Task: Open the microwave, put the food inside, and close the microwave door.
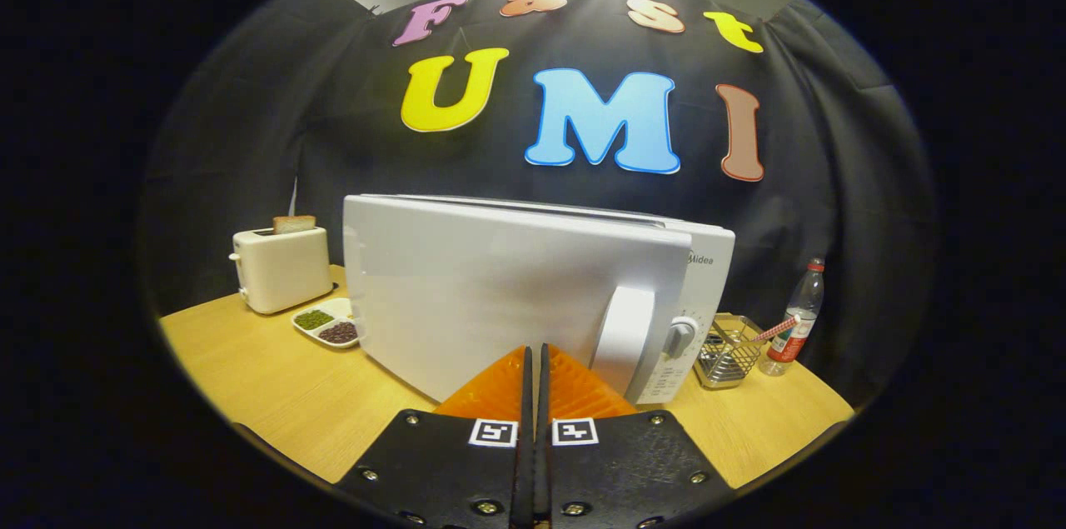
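One white microwave (533, 296) sits on the table. To its left are one toaster (281, 269) holding one slice of bread (294, 223), and one divided dish (327, 322) with two fillings. To its right are one wire basket (728, 354) and one bottle (798, 319).

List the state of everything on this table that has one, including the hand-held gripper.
Microwave door: nearly closed, slightly ajar.
Hand-held gripper: fingers shut, empty, tips at the door.
Toaster: bread sticking up.
Divided dish: filled.
Water bottle: capped, upright.
Wire basket: upright, straw leaning in it.
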A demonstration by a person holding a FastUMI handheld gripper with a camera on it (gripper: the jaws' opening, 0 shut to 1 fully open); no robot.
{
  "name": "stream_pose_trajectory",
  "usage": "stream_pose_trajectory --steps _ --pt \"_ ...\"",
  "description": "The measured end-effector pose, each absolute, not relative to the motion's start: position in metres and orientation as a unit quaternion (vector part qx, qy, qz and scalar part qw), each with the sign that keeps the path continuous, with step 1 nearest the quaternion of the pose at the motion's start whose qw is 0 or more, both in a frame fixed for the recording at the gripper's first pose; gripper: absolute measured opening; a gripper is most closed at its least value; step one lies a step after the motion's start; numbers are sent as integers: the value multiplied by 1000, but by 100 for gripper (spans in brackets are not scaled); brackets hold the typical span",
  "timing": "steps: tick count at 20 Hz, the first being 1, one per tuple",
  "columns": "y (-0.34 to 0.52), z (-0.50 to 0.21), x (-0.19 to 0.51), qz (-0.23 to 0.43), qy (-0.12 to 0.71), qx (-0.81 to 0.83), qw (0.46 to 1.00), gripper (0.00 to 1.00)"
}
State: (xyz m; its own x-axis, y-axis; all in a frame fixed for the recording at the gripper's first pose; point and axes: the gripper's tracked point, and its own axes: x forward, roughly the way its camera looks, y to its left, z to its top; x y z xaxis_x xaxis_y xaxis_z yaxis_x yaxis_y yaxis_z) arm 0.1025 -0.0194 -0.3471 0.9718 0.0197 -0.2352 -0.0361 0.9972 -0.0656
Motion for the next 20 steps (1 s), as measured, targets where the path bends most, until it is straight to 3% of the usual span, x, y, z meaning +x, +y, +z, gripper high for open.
stream_pose_trajectory --steps 12,14,20 --pt "-43 -356 181 -56 104 -50 992 1" --pt "-42 -350 173 -61 98 -68 991 6" --pt "-46 -320 136 -40 140 -12 989 4"
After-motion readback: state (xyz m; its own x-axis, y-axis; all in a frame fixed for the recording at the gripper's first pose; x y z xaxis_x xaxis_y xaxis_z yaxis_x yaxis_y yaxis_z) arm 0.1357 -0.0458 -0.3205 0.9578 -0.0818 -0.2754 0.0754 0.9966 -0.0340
